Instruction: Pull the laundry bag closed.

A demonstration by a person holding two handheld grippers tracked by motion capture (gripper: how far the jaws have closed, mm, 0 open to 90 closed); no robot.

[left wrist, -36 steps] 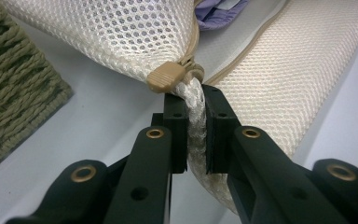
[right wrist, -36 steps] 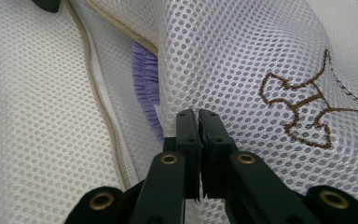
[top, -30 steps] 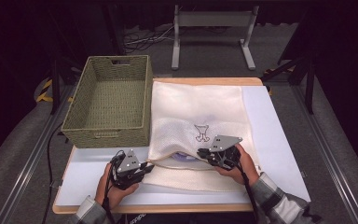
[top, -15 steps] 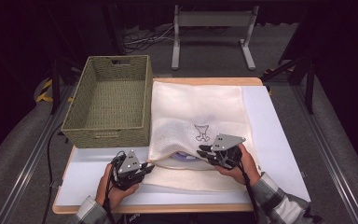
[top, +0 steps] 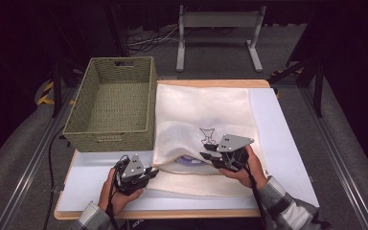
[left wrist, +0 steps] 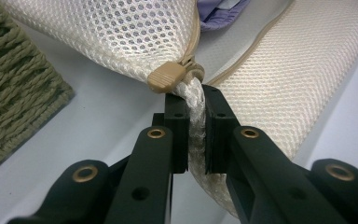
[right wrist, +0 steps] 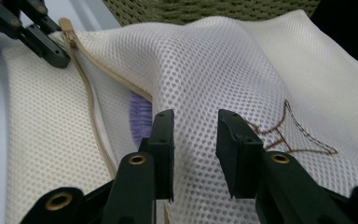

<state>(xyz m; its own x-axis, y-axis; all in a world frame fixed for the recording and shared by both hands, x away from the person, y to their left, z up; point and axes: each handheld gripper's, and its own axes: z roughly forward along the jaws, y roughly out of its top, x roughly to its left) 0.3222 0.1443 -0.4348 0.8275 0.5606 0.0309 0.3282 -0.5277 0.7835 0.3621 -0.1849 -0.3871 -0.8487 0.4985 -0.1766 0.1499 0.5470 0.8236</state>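
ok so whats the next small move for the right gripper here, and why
Probably lift it off the bag. The right gripper has just been opening, a ridge of mesh between its jaws, pads seemingly no longer pressing. The left gripper is clamped on the corner by the zip pull, mouth open, purple cloth inside.

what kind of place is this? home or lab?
Likely a lab recording rig, not a home: white table in a dark room, metal floor rails, a loose cable and a metal stand behind.

— What's around the table [top: 287, 139]?
— Dark room, grey floor [top: 24, 153]. A grey metal stand [top: 218, 28] sits beyond the far edge, loose cables [top: 146, 43] beside it, rails [top: 338, 148] along both sides.
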